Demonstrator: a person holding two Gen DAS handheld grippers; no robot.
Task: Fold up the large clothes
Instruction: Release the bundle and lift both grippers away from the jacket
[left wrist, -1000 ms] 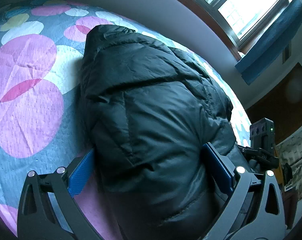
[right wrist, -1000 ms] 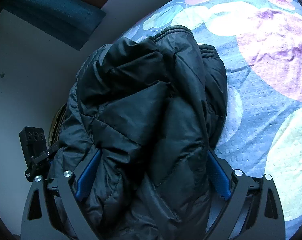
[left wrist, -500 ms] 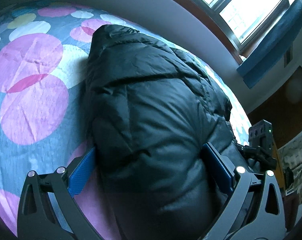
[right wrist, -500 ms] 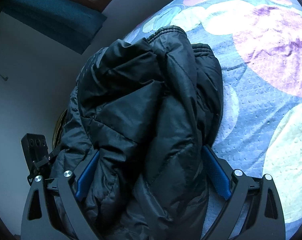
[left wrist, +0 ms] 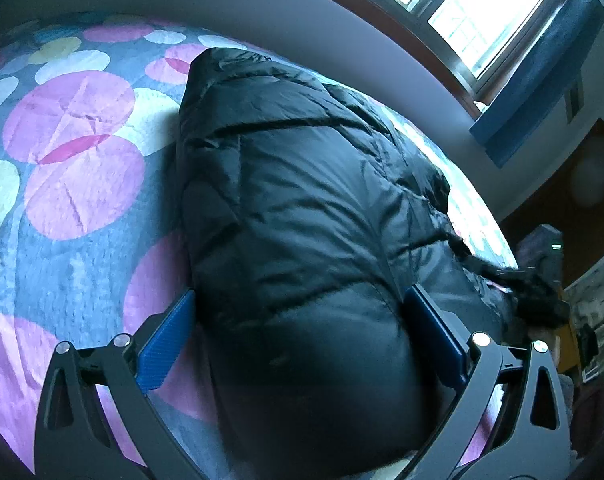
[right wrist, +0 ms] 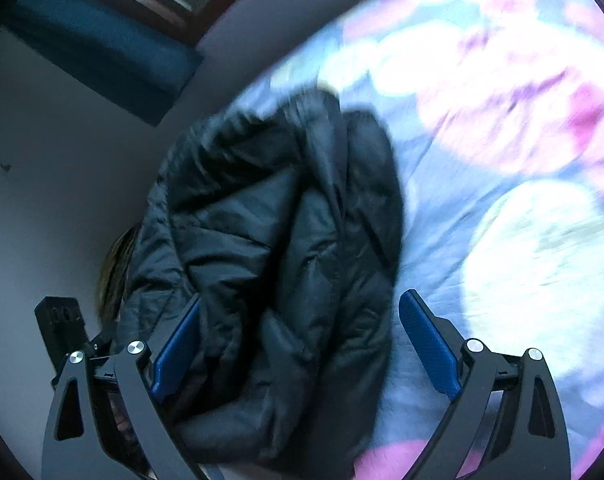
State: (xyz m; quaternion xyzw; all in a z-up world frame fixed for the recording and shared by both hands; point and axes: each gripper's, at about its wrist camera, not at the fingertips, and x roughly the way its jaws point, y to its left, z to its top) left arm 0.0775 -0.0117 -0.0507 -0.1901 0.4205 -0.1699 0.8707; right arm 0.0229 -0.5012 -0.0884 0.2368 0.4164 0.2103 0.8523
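A black puffer jacket lies bunched lengthwise on a bed covered by a dotted bedspread. My left gripper is open wide, and the jacket's near end fills the gap between its blue pads. In the right wrist view the jacket is a crumpled heap. My right gripper is open around its near end. The left pad presses into the fabric, while the right pad stands apart from it over the bedspread. This view is blurred.
A grey wall runs behind the bed, with a bright window and a blue curtain above it. The other gripper's body shows at the jacket's far side. Brown furniture stands beyond the bed's right end.
The right wrist view has swung and blurred, and the jacket no longer touches the right gripper's right pad. The left view has shifted slightly, showing more bedspread. Finger spacing is unchanged on both.
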